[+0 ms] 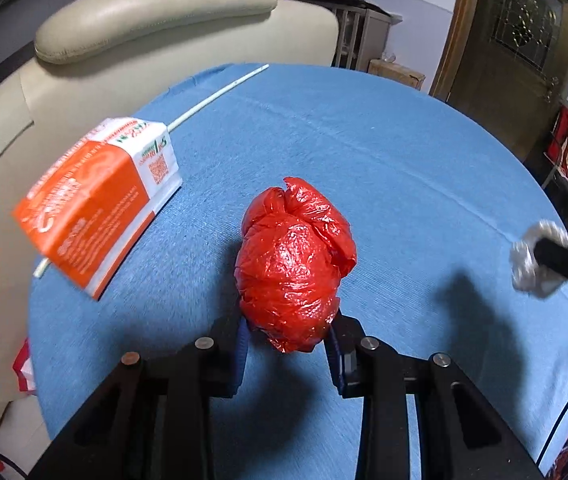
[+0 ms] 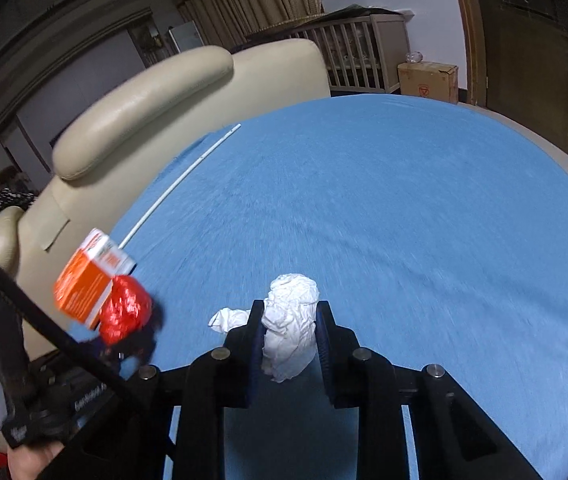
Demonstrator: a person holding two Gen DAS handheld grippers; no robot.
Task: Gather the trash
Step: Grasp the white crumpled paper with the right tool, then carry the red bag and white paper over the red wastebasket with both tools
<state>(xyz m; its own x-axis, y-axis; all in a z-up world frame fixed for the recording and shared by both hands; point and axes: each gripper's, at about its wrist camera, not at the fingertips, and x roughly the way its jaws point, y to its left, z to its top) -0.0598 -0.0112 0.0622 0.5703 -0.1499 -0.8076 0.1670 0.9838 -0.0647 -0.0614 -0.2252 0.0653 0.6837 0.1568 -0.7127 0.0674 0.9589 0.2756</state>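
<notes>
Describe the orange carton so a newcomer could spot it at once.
Start at the blue tablecloth and go to its edge beside the cream armchair. The orange carton lies there on its side across a thin white stick. It is the only boxy, printed item; the red bag is crumpled.

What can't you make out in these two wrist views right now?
- No bin or bag for the trash shows in either view.
- White straw: its middle is hidden under the orange carton, left wrist view.
- Carton print: too blurred to read in both views.
- Small white scrap: partly behind the right tongs, right wrist view; whether it joins the held crumpled tissue is unclear.
- Red plastic wad: contents hidden.
</notes>
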